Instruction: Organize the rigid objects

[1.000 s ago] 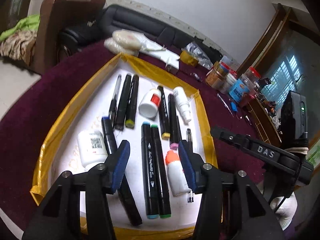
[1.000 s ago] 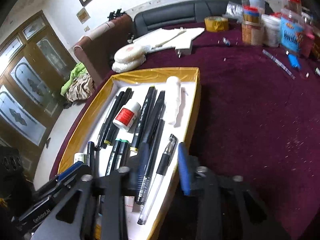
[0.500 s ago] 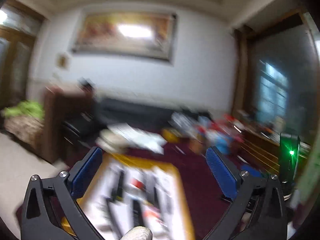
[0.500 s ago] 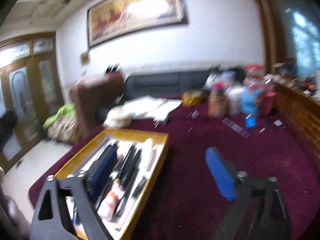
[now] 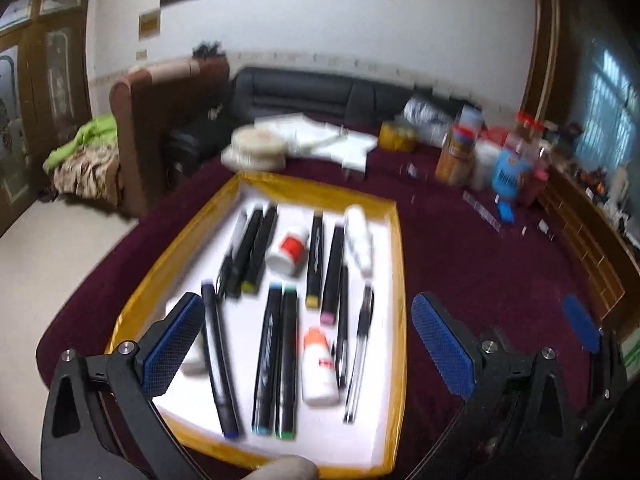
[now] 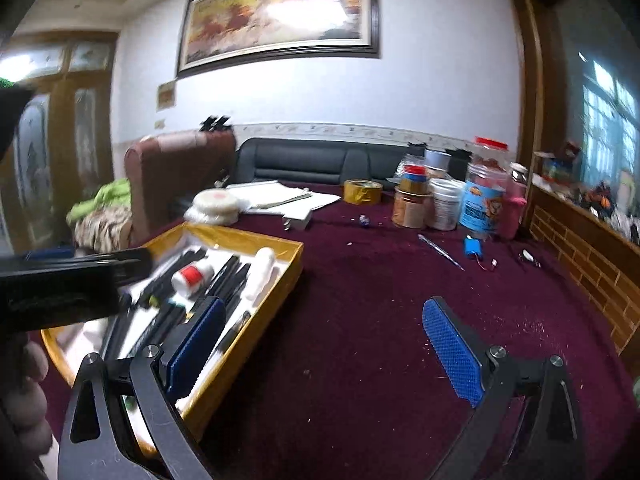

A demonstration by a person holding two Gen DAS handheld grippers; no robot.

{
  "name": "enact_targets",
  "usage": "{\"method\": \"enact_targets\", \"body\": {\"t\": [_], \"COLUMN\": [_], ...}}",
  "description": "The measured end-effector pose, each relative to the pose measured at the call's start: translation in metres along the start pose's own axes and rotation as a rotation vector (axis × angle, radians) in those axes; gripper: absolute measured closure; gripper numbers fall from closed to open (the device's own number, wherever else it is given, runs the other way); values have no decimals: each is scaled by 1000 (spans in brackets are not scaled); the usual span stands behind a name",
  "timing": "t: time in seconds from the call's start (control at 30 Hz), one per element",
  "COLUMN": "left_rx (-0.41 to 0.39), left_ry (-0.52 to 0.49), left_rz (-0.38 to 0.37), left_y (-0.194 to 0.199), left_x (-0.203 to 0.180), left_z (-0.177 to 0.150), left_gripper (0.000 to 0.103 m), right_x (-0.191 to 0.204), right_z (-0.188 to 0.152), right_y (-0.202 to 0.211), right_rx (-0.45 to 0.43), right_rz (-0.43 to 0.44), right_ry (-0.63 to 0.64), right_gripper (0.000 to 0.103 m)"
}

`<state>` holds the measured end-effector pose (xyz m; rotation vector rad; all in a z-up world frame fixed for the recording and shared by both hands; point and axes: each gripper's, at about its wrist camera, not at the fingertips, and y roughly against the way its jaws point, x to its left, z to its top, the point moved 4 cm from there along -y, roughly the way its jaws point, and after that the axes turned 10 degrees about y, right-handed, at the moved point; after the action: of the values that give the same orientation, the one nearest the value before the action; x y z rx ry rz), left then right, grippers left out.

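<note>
A gold-rimmed tray (image 5: 188, 240) with a white floor lies on the maroon tablecloth (image 5: 460, 264). It holds several black markers (image 5: 280, 360), a clear pen (image 5: 360, 352), a red-labelled white bottle (image 5: 289, 250), an orange-capped glue bottle (image 5: 318, 372) and a white tube (image 5: 358, 236). My left gripper (image 5: 308, 344) hangs open above the tray's near end with nothing between its blue pads. My right gripper (image 6: 324, 350) is over bare cloth just right of the tray (image 6: 248, 238). Its jaws are opening and nothing is between them. One of its blue pads (image 5: 580, 328) shows at the right of the left wrist view.
Jars and tubs (image 6: 480, 196), a yellow tape roll (image 6: 362, 192), papers (image 6: 280, 200) and a small blue item (image 6: 474, 248) crowd the table's far side. A wooden ledge (image 6: 580, 248) runs along the right. A hand's fingers (image 6: 28, 400) show at the left edge.
Both grippers have opened wide from a narrow gap and pulled back from the tray. The left view swung up and came back down; the right view now looks higher across the room.
</note>
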<state>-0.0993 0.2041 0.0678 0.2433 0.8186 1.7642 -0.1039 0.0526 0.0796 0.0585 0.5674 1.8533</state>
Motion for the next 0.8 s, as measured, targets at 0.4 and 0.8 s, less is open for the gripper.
{"method": "enact_targets", "body": {"t": [0.4, 0.8], "left_rx": [87, 93], "left_ry": [6, 13], "left_rz": [24, 27], "left_y": [-12, -15], "left_x": [-10, -1], "left_z": [-14, -15], "left_gripper": [0, 0], "right_x": [2, 17], "right_z": [-16, -16], "right_y": [-6, -11], "right_rx": [57, 76], "right_rz": [18, 34], "right_ry": [17, 55], "right_gripper": [6, 6]}}
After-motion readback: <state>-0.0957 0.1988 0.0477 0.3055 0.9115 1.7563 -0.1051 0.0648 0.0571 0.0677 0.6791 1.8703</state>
